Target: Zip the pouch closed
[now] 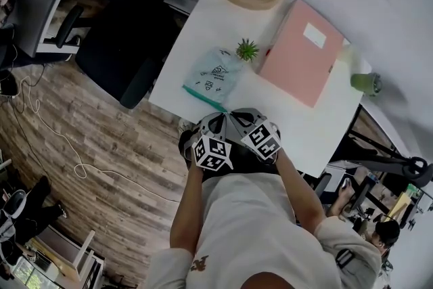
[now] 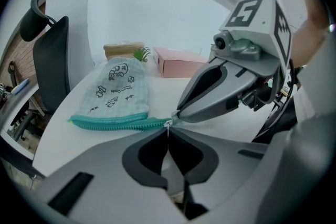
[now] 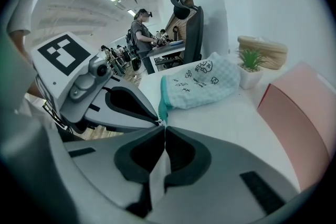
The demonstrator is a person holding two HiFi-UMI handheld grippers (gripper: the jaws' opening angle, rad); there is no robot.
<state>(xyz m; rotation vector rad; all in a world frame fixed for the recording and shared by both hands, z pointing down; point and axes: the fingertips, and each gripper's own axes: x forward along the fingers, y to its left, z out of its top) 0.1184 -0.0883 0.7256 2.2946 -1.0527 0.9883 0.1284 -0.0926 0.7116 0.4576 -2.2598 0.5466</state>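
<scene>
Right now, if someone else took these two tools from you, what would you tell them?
Left gripper: shut on the pull at the near end of the zip.
Right gripper: shut, tip to tip with the left one, seemingly pinching the zip's end.
Pouch: flat on the table, with the plant and pink box beyond it.
Done: both grips are set at one end of the zip.
To do: probably run the pull along the zip. I cannot tell whether any of it is already closed.

Left claw [image 1: 220, 120] and right claw [image 1: 242, 115] hide the pouch [image 1: 215, 78] zipper's end.
</scene>
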